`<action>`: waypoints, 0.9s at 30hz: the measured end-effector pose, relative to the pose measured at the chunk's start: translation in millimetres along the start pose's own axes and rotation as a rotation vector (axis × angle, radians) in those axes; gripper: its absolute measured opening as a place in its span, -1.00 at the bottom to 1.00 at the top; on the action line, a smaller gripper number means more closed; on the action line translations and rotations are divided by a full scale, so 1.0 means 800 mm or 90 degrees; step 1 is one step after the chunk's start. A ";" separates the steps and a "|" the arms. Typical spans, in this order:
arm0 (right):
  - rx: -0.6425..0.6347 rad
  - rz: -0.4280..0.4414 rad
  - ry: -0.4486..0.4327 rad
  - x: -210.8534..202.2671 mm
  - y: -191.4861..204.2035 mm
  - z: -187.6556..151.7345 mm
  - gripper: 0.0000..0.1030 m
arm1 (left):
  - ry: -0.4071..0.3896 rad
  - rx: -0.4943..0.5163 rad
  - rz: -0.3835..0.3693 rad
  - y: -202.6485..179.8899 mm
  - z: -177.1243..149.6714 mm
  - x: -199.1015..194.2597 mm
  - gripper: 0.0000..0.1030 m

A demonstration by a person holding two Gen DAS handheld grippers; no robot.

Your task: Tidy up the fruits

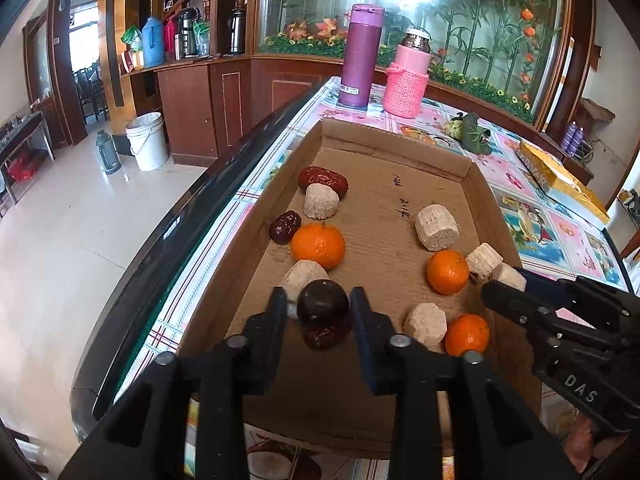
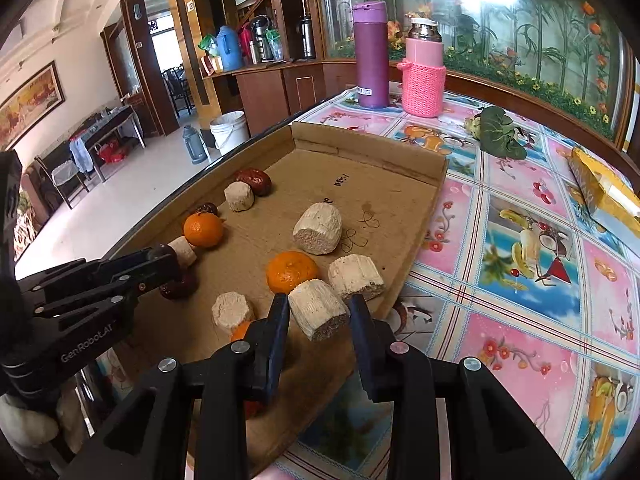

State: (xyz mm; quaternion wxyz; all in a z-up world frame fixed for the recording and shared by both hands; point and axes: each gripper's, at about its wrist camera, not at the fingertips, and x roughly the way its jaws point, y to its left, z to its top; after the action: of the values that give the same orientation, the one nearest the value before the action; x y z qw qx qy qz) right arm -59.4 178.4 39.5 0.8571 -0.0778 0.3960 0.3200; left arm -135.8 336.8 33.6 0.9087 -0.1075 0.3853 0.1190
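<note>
The bench (image 2: 520,216) is shown under a patterned cloth, bearing a shallow cardboard tray (image 1: 400,136) in which fruits are scattered. Within the tray, three oranges (one (image 1: 318,245) at the left side) and pale cut cylinders are seen. The right tool (image 2: 318,312) is pinching one pale cylinder (image 2: 318,308), its long axis lying slantwise across the jaws, above the tray's right edge. The left tool (image 1: 320,308) is spread slightly about a dark round fruit (image 1: 323,302); whether the pads touch it cannot be told. That fruit rests on a red date (image 1: 324,336), directly ahead of the left tool, which is nearer.
</note>
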 end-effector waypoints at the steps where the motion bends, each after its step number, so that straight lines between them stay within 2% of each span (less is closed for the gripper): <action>1: -0.002 -0.001 -0.001 0.002 0.001 0.000 -0.34 | -0.003 -0.003 0.001 0.001 0.000 -0.002 -0.09; 2: -0.004 -0.002 -0.001 0.003 0.002 0.000 -0.34 | -0.006 -0.005 0.003 0.001 0.001 -0.004 0.00; 3: -0.005 -0.003 -0.001 0.005 0.003 0.001 -0.24 | -0.008 -0.008 0.005 0.002 0.002 -0.006 0.03; 4: -0.005 -0.002 -0.003 0.005 0.004 0.001 -0.05 | -0.010 -0.012 0.007 0.002 0.003 -0.009 0.08; 6: -0.001 0.005 -0.014 0.000 0.003 0.002 0.18 | -0.013 -0.020 0.009 0.004 0.006 -0.014 0.21; 9: -0.004 -0.001 -0.036 -0.012 0.003 0.004 0.20 | -0.027 -0.025 0.020 0.003 0.010 -0.024 0.32; 11: -0.003 -0.008 -0.053 -0.024 0.002 0.005 0.22 | -0.036 -0.026 0.039 0.001 0.012 -0.029 0.48; 14: 0.020 -0.023 -0.077 -0.042 -0.009 0.002 0.36 | -0.056 -0.029 0.080 -0.003 0.016 -0.036 0.64; 18: 0.067 -0.038 -0.094 -0.060 -0.028 -0.006 0.41 | -0.063 -0.023 0.104 -0.009 0.016 -0.038 0.65; 27: 0.113 -0.058 -0.090 -0.073 -0.057 -0.025 0.45 | -0.048 0.010 0.102 -0.043 0.014 -0.035 0.65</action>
State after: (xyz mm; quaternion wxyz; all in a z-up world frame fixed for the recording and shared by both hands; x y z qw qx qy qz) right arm -72.6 106.8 62.8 0.9002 0.0032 0.3571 0.2492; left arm -136.7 304.0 65.3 0.9111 -0.0644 0.3589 0.1923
